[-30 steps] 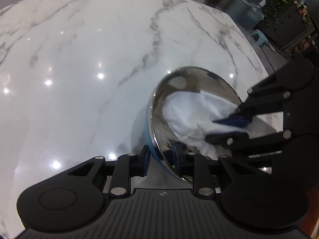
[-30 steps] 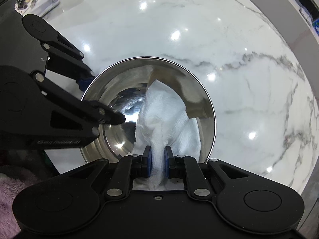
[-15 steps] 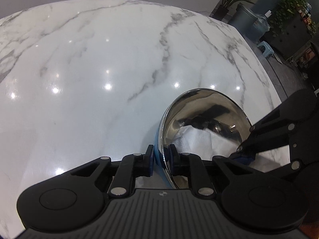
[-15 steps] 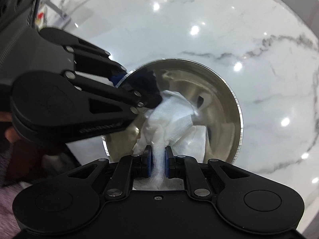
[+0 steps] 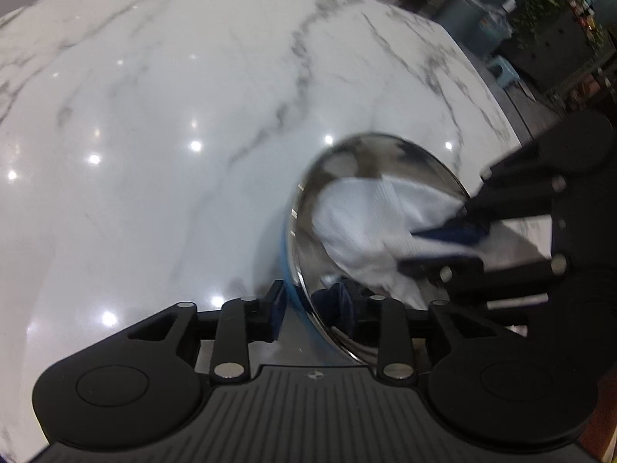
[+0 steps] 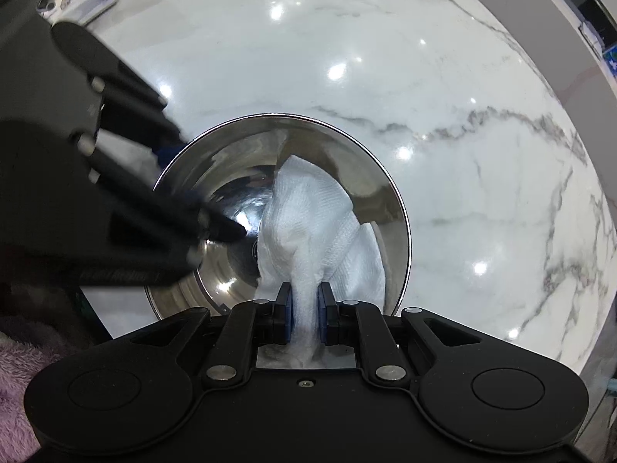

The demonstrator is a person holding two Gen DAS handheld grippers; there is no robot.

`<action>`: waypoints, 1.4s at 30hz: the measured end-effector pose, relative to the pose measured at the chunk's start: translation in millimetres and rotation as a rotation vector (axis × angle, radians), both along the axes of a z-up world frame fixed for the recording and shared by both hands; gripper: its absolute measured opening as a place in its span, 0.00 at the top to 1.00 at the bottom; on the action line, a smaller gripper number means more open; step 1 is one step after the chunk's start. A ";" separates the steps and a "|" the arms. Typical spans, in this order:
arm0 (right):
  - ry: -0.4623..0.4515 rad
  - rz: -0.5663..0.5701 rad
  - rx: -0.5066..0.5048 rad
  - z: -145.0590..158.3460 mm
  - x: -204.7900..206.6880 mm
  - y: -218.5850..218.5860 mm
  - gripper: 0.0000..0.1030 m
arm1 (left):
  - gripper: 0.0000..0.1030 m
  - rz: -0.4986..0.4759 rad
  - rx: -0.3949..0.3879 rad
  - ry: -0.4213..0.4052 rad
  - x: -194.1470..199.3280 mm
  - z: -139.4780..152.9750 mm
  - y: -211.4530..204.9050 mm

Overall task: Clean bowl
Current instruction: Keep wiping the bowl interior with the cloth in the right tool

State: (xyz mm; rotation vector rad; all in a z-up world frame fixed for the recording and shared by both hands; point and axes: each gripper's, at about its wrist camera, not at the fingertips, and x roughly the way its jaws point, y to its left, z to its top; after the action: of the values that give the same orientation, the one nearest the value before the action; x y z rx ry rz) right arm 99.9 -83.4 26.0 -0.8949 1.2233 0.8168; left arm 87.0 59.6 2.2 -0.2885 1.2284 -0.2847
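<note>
Bowl (image 5: 370,177) rim: left gripper (image 5: 312,303) jaws just opened, released; right gripper (image 6: 304,308) still clenching cloth (image 6: 308,208).

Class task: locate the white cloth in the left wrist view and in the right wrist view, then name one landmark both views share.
Left wrist view: the white cloth lies right of centre, inside the steel bowl, pinched by the right gripper.
Right wrist view: the cloth is at lower centre, rising from the gripper into the bowl.
Shared landmark: the bowl's shiny rim.
</note>
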 end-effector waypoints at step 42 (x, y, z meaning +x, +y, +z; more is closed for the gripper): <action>-0.013 -0.014 0.011 -7.8 -13.1 -13.8 0.89 | 0.67 0.007 0.045 -0.023 -2.6 2.9 -2.2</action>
State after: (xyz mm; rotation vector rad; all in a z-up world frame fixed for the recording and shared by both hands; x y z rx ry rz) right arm 86.7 -97.2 18.2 -0.8805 1.2116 0.8044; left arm 84.5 57.4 5.1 -0.2501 1.2095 -0.2532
